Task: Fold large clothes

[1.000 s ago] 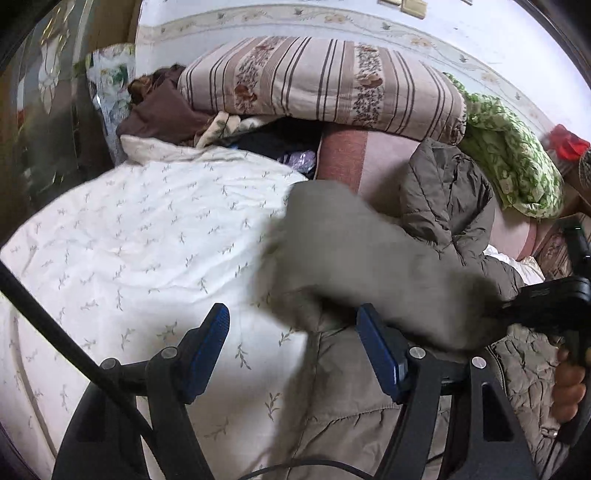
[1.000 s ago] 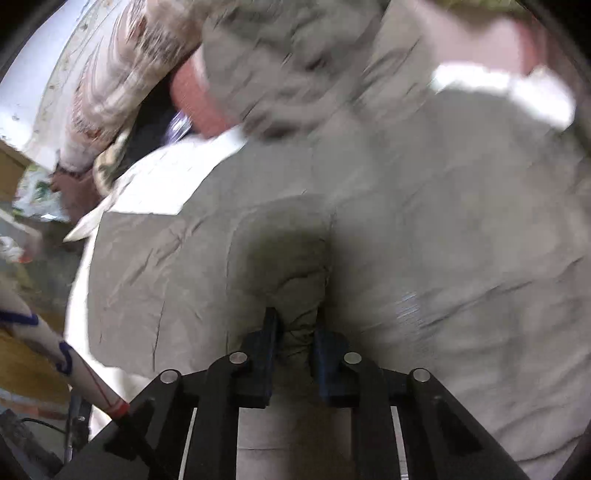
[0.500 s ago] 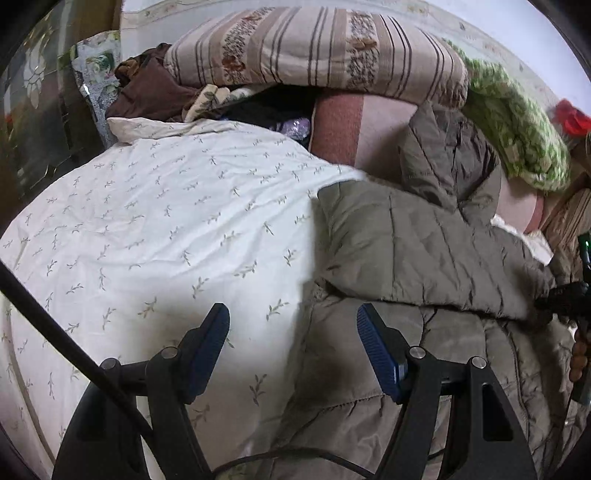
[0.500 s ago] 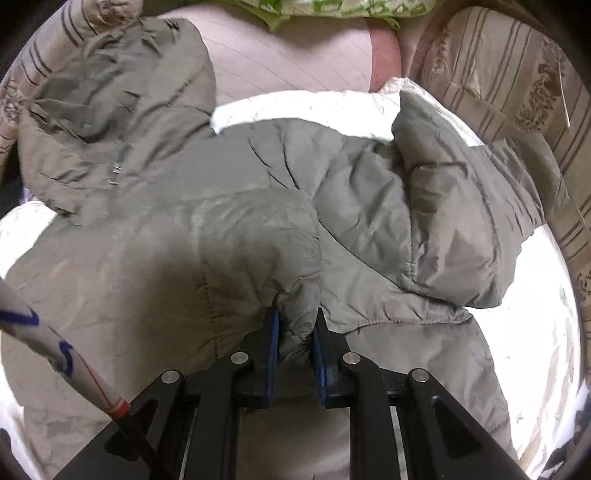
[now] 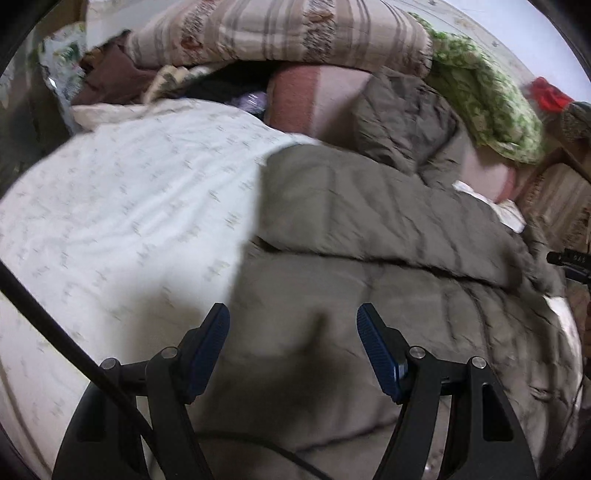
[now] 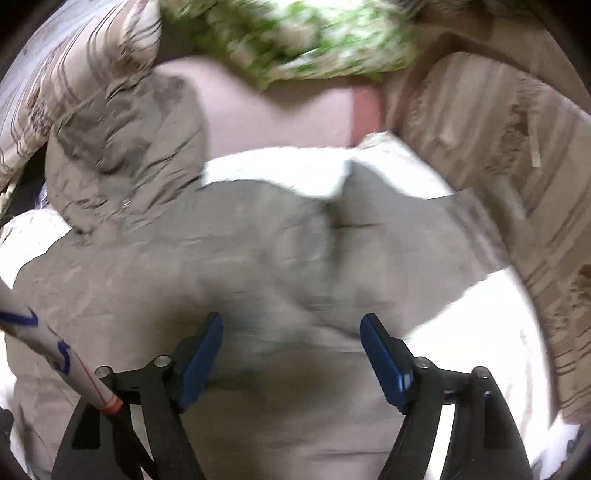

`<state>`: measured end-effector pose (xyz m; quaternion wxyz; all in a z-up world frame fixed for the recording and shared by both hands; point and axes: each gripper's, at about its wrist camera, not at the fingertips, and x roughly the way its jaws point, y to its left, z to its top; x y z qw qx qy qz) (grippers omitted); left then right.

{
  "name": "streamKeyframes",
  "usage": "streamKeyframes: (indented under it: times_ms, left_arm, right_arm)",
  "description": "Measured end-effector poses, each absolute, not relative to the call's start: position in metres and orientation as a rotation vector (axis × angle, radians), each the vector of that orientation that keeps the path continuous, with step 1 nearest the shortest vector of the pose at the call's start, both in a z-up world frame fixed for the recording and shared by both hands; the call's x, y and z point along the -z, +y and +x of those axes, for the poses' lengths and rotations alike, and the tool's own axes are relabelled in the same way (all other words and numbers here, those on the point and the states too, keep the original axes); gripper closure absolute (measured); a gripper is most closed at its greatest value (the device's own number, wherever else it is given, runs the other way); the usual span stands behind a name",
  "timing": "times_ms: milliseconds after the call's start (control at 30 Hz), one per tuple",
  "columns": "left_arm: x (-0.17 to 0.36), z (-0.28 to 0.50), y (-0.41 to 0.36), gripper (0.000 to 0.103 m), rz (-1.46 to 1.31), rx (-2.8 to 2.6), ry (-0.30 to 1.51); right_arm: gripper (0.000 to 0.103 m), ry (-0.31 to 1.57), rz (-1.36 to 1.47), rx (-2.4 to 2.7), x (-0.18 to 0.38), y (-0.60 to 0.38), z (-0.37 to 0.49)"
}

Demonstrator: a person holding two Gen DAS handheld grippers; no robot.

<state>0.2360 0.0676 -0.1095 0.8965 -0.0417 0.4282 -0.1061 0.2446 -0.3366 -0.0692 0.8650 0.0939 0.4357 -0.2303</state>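
Observation:
A large grey-brown padded coat (image 5: 388,280) lies spread on a bed with a white leaf-print cover (image 5: 129,206). One sleeve (image 5: 369,218) is folded across its body, and the hood (image 5: 402,122) points toward the pillows. My left gripper (image 5: 291,325) hangs open above the coat's left side with nothing between its fingers. In the right wrist view the coat (image 6: 258,266) fills the middle, hood (image 6: 122,155) at upper left and the other sleeve (image 6: 399,251) out to the right. My right gripper (image 6: 291,332) is opening wide above the fabric, and its pads press on nothing.
A striped quilt (image 5: 280,33) and a green patterned blanket (image 5: 487,96) are piled at the head of the bed over a pink pillow (image 5: 317,99). Dark clothes (image 5: 110,77) lie at the far left. A striped cushion (image 6: 517,155) borders the bed's right side.
The right gripper carried the sleeve over the coat, laid it down and let go, its jaws now wide. The left gripper drifted toward the coat, staying open.

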Motion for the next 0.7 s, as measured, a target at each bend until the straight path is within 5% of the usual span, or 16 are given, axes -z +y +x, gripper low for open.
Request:
streamKeyframes:
  times_ms: [333, 600, 700]
  left_arm:
    - [0.136, 0.228, 0.025, 0.032, 0.017, 0.253, 0.925]
    - [0.151, 0.23, 0.009, 0.029, 0.117, 0.2, 0.915]
    - [0.152, 0.231, 0.008, 0.029, 0.126, 0.197, 0.917]
  right_arm:
    - [0.022, 0.948, 0.365, 1.005, 0.109, -0.561, 0.175]
    - [0.025, 0.93, 0.459, 1.036, 0.124, -0.644, 0.212]
    - [0.086, 0.977, 0.414, 1.016, 0.128, -0.644, 0.23]
